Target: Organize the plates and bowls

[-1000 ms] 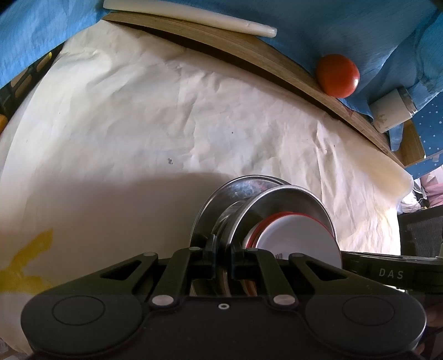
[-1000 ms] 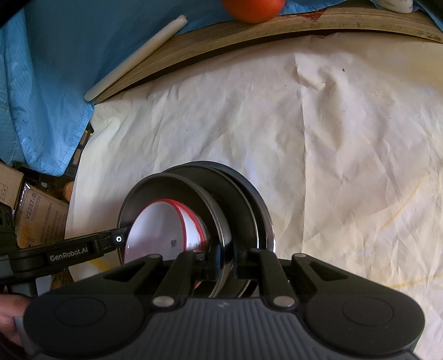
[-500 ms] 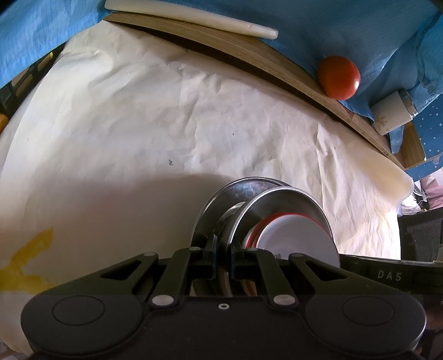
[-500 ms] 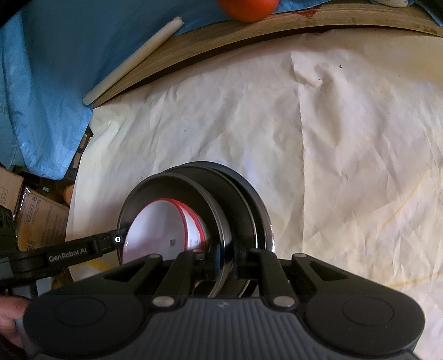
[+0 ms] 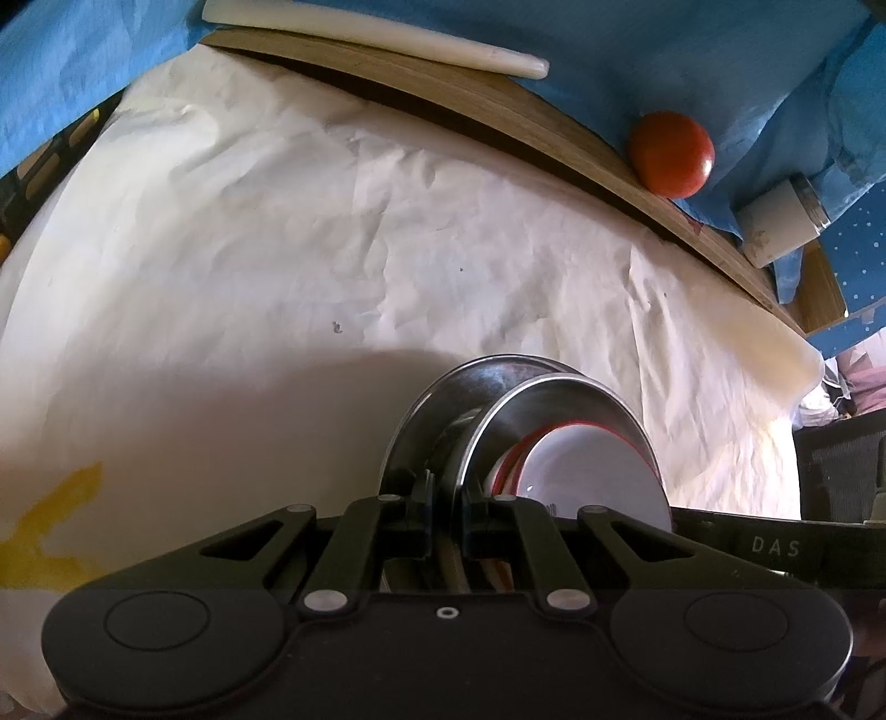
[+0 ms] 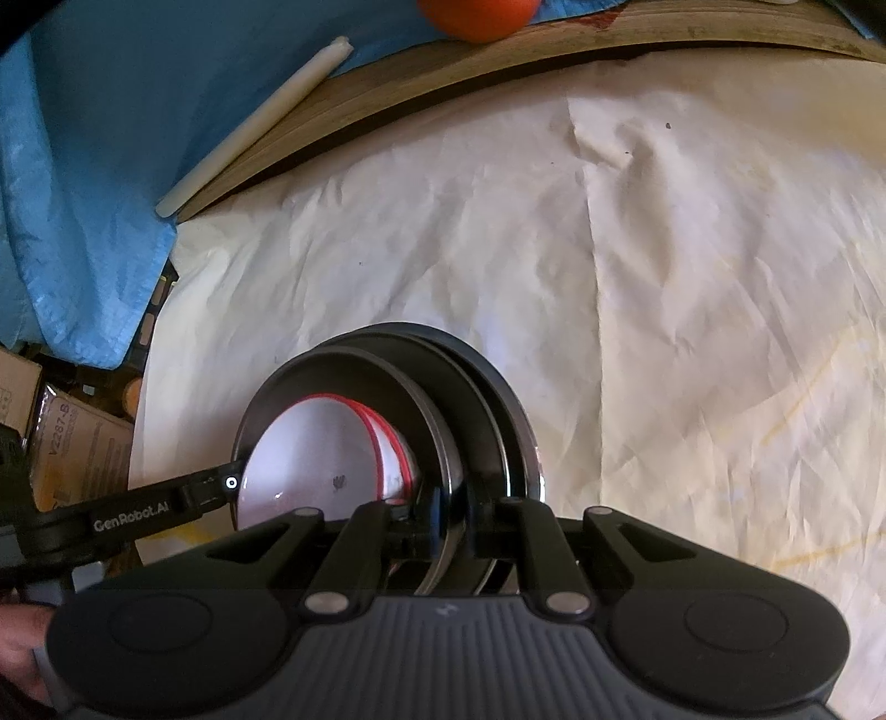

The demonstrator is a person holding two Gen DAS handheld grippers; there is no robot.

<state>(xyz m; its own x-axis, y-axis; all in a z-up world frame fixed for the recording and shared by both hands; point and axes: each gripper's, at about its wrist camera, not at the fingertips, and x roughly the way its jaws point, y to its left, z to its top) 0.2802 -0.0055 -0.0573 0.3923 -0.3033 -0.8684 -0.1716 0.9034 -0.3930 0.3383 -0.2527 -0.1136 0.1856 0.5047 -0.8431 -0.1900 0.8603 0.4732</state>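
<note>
A makeshift home workspace is suggested: a wooden table covered with crumpled white paper, blue cloth at upper left, cardboard boxes at lower left.

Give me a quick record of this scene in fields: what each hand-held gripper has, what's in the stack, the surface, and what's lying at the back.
left hand-held gripper: shut on the rim of the steel plates
right hand-held gripper: shut on the rim of the same stack, from the opposite side
steel plates: several nested, held on edge
white bowl: red-rimmed, nested inside the stack
surface: crumpled white paper
at the back: red ball, white stick, white cup, blue cloth
</note>
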